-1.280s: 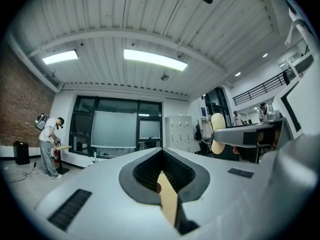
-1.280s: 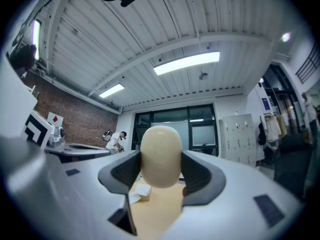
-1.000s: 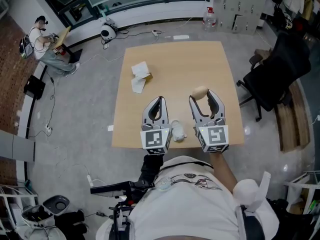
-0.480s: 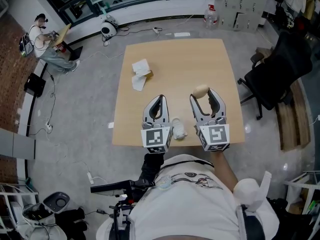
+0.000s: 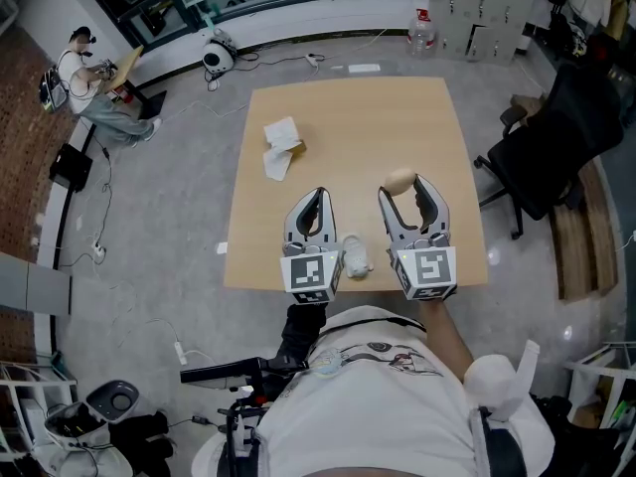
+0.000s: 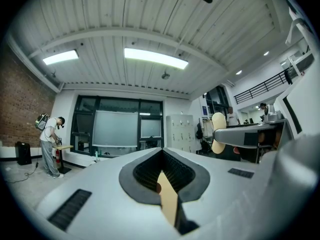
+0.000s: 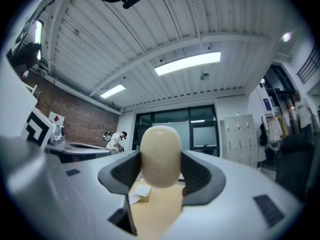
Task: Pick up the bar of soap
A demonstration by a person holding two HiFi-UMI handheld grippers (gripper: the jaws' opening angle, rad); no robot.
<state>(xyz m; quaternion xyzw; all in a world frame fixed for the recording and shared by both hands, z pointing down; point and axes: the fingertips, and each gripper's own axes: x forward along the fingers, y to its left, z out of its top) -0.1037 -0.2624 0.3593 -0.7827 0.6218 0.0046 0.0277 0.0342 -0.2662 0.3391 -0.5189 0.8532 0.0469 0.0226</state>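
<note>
The right gripper [image 5: 411, 189] clamps its jaws on a cream oval soap bar [image 7: 161, 156]. The left gripper [image 5: 316, 201] has its jaws together.

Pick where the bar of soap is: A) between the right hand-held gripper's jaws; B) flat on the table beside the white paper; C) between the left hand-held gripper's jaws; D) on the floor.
A: the right gripper view shows the bar of soap clamped between the pads of the right hand-held gripper, with the table visible below it.
</note>
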